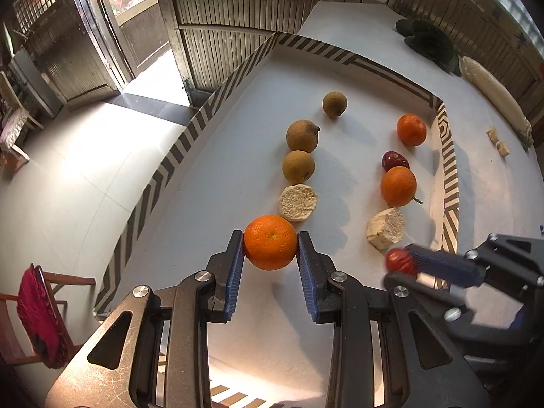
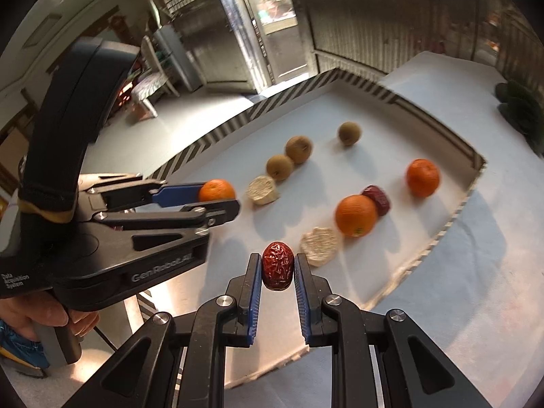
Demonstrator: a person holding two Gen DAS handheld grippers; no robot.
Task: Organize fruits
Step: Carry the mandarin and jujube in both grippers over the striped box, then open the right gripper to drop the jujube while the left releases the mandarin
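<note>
White lettering on the black body of the left gripper (image 2: 217,200) reads "GenRobot.AI", with "Data Acquisition System" in smaller print near its handle, where a person's hand (image 2: 40,312) grips it. That gripper's blue pads are clamped on a round orange mandarin (image 1: 270,242); the right gripper (image 2: 277,268) is pinched shut on a wrinkled dark-red dried date (image 2: 277,266). Both fruits hang just above a shallow white tray with a black-and-white striped rim (image 1: 159,170), which sits on a pale blue-grey table (image 1: 493,183). In the tray, three brown round fruits (image 1: 298,166) and a pale cut disc (image 1: 298,203) form one row; two more mandarins (image 1: 398,186), a second date (image 1: 394,160) and another pale piece (image 1: 386,228) form the other. Beyond stand slatted wooden walls and a sunlit doorway. Dark green leaves (image 1: 431,46) at the table's far end are too blurred to identify.
</note>
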